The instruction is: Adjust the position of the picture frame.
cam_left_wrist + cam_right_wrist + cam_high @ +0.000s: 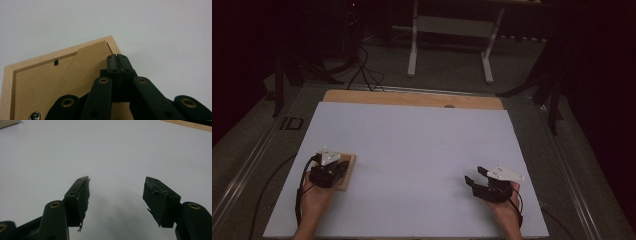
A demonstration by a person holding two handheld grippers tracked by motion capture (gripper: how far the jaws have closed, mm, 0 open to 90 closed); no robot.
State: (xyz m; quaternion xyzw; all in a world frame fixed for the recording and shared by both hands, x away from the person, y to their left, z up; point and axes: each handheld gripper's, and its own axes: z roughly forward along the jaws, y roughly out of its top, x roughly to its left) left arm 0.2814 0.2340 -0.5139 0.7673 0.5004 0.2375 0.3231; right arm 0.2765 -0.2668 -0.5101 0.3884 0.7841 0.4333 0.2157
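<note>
At the lower left of the high view, the person's left hand [314, 197] comes up from the bottom edge with the forearm angled slightly rightward. It holds the left gripper [331, 170] low over a wooden picture frame [348, 172] that lies flat on the white table sheet [412, 145]. The grey three-cornered plate sits on top of the gripper, tilted toward the upper left.

In the left gripper view, the frame [50, 77] lies back side up and fills the lower left, with one corner pointing to the upper middle. The black jaws are pressed together, pad against pad, just beside that corner. Whether anything thin is pinched between them cannot be told. A small dark clip [56, 61] sits at the frame's inner edge.

The middle of the sheet lies bare between the hands, which are well apart.

At the lower right of the high view, the right hand [507, 205] rises from the bottom edge and leans leftward. The right gripper [476, 176] points toward the upper left. In the right gripper view its jaws stand spread wide, with nothing but white sheet between them [116, 195].
</note>
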